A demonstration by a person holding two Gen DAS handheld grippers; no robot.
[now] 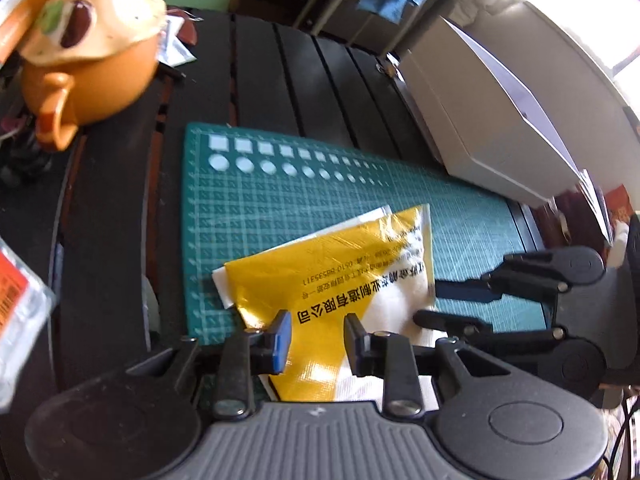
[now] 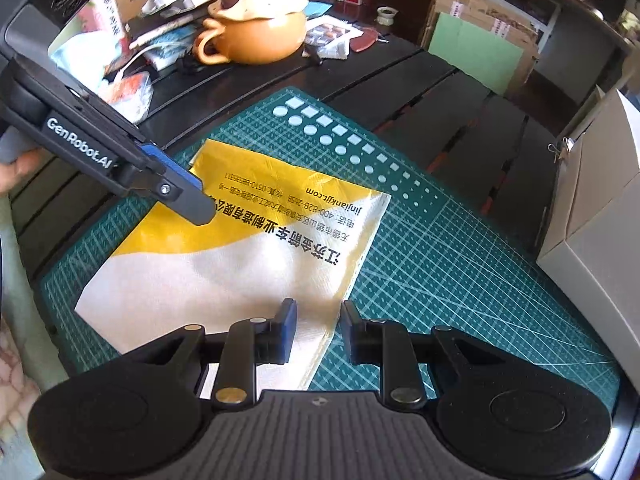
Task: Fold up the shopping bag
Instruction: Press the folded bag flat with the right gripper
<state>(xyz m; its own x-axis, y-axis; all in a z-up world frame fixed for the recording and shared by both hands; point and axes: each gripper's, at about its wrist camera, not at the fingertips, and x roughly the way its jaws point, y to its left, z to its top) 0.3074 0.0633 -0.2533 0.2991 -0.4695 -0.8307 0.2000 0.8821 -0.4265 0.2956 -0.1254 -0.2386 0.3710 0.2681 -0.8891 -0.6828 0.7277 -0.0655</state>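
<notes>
A yellow and white shopping bag point(image 2: 248, 248) with black Chinese print lies flat on the green cutting mat point(image 2: 460, 264). It also shows in the left wrist view point(image 1: 352, 280). My left gripper point(image 1: 318, 336) is open, jaws apart, low over the bag's near yellow edge. From the right wrist view the left gripper point(image 2: 200, 210) comes in from the left, its tip on the bag's yellow part. My right gripper point(image 2: 318, 330) is open over the bag's right edge, which runs between its fingers. The right gripper point(image 1: 460, 304) appears at the right in the left wrist view.
An orange teapot-shaped pot point(image 2: 256, 32) stands on the dark slatted table point(image 2: 420, 88) behind the mat, among papers and packets. A white box point(image 1: 500, 120) stands at the mat's right side. A plastic packet point(image 1: 20, 308) lies at the left.
</notes>
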